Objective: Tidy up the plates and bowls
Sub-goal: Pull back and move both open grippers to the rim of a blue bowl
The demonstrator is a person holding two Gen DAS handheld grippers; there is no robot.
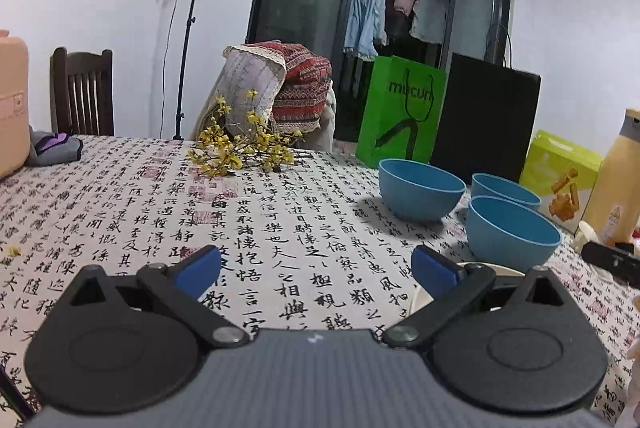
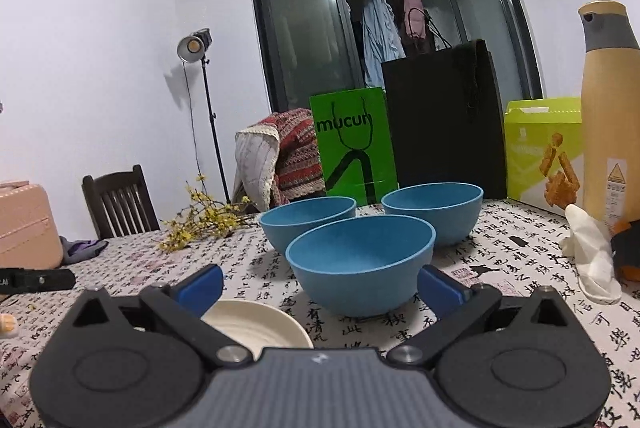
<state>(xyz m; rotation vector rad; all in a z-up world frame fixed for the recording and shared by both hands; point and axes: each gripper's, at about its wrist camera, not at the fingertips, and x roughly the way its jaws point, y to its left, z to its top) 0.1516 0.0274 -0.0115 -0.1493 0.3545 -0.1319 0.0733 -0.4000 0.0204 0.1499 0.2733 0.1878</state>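
Three blue bowls stand upright on the calligraphy-print tablecloth. In the right wrist view the nearest bowl [image 2: 362, 262] is just ahead of my right gripper [image 2: 320, 288], which is open with nothing between its blue pads; two more bowls [image 2: 308, 224] [image 2: 434, 209] sit behind it. A cream plate [image 2: 260, 324] lies under the right gripper's left finger. In the left wrist view the bowls [image 1: 422, 187] [image 1: 512, 230] [image 1: 506, 189] are to the right, and a sliver of the plate [image 1: 496, 270] shows behind the right finger. My left gripper [image 1: 316, 270] is open over bare cloth.
Yellow flower sprigs [image 1: 244, 147] lie at the table's far side. A green bag [image 2: 354, 145], a black bag [image 2: 444, 123], a green snack box [image 2: 542, 151] and a tan bottle [image 2: 610, 107] line the back right. A pink case [image 1: 12, 99] and a dark chair [image 1: 82, 91] are at the left.
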